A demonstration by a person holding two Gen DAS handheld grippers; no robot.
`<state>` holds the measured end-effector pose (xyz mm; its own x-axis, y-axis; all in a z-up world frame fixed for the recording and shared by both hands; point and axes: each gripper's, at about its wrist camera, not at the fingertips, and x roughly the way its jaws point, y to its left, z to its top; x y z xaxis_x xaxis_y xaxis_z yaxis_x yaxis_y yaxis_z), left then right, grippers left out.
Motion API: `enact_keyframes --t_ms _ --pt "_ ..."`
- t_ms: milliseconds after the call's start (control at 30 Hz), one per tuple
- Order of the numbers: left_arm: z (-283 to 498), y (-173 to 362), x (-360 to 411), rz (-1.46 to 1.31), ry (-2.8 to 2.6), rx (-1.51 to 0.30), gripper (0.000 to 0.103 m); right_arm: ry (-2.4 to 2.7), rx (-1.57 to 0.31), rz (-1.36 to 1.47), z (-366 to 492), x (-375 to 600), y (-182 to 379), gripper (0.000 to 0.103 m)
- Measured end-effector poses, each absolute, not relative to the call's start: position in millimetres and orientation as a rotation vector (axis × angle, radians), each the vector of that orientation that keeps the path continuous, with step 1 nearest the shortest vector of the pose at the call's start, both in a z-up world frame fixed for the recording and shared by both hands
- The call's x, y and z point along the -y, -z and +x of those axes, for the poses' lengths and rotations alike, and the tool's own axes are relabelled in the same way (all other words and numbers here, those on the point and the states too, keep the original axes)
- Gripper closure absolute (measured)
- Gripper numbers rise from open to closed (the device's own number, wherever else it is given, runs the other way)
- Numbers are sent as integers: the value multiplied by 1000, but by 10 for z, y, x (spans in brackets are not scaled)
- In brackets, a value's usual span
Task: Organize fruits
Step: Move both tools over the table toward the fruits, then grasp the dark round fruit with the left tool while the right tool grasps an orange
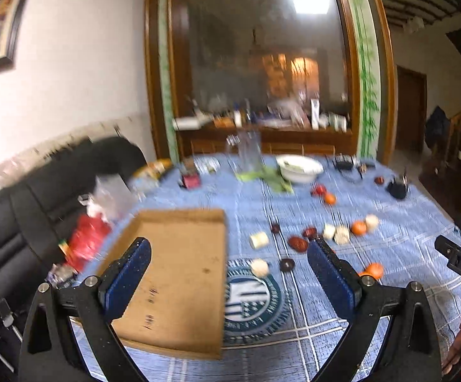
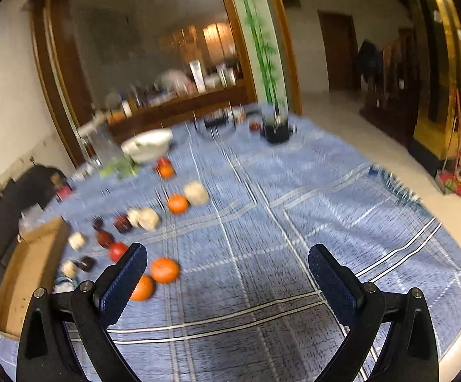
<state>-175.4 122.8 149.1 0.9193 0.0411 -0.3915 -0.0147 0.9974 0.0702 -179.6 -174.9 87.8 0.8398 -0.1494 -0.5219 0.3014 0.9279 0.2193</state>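
Note:
Several fruits lie scattered on the blue checked tablecloth (image 2: 294,222): oranges (image 2: 165,270), dark red fruits (image 1: 297,243) and pale cream pieces (image 1: 259,240). A shallow brown cardboard tray (image 1: 179,273) lies at the table's left side; it also shows in the right wrist view (image 2: 30,273). My left gripper (image 1: 228,254) is open and empty above the tray's right edge. My right gripper (image 2: 227,259) is open and empty over the cloth, with two oranges by its left finger. Both views are blurred.
A white bowl (image 1: 298,167), a clear glass jug (image 1: 249,149) and green leaves (image 1: 275,180) stand at the table's far side, a dark pot (image 2: 275,129) at the far right. A black sofa (image 1: 23,222) with bags lies left.

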Motion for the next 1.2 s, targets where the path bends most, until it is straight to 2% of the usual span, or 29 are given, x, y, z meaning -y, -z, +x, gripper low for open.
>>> enact_keyframes --t_ms 200,567,733,767,833,867,933,1067,1200 --pt "-1840 -1563 -1317 49 -18 -378 4 217 -483 227 -1992 1582 -1017 0" --pt "-1548 -1124 -1518 -27 23 -537 4 40 -670 343 -1742 1614 -655 1" --pt "-1408 -839 -1410 -20 118 -628 5 -75 -732 311 -1540 1519 -643 3" --pt "-1393 -804 -1374 -21 153 -638 6 -86 -735 290 -1501 1483 -642 4" --pt "-1375 -775 -1319 -15 200 -646 20 -121 -746 257 -1444 1426 -657 8" --pt "-1361 -763 -1288 -9 218 -653 24 -133 -755 235 -1401 1382 -646 10" --pt "-1311 -730 -1252 -6 241 -673 36 -168 -790 213 -1344 1318 -614 24" --pt "-1162 -668 -1240 -37 276 -727 37 -232 -866 194 -1207 1161 -446 33" --pt "-964 -631 -1179 -8 277 -784 37 -247 -914 170 -1111 1040 -308 34"
